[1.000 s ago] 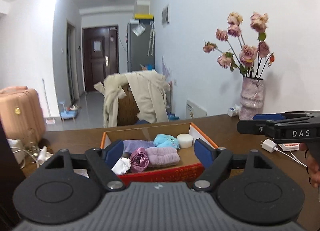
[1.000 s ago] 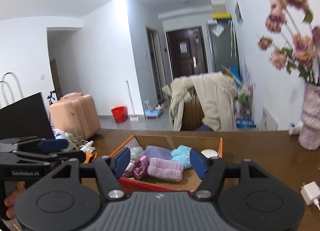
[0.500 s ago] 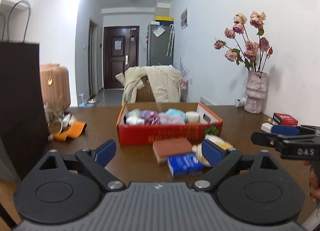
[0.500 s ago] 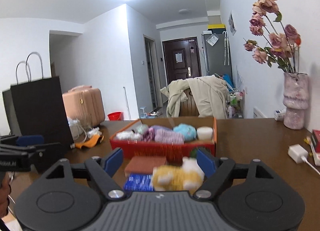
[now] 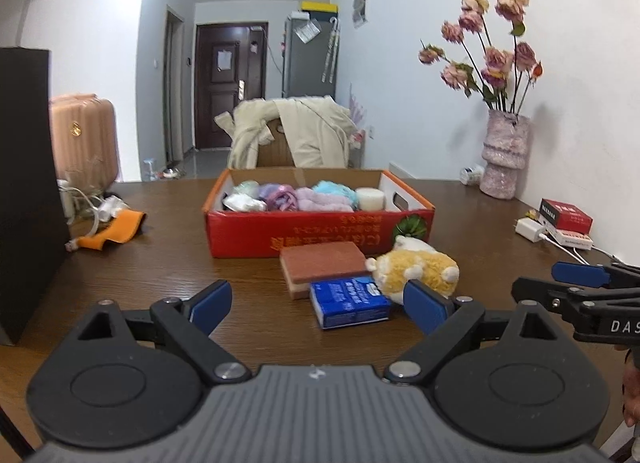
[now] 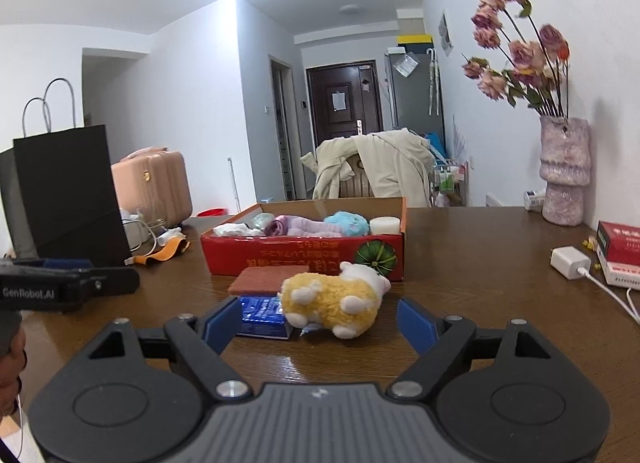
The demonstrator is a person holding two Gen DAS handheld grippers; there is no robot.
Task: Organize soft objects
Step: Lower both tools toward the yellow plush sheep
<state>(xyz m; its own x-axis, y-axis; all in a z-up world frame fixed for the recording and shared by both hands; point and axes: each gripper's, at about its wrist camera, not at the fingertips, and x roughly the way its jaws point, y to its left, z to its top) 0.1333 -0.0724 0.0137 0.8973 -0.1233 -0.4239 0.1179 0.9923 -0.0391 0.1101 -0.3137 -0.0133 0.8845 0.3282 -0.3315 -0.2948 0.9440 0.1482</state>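
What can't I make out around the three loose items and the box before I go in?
- Blue tissue pack: right wrist view, partly behind the yellow plush hamster and a jaw.
- Red-brown sponge block: right wrist view, near edge hidden by the pack and hamster.
- Red cardboard box: both views, its front wall hides the floor; printed text too small.

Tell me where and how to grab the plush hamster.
Grip the plush hamster across its plump yellow body, coming in low from the front with the open right gripper. It lies on its side, paws toward the camera, its left end against the blue pack.
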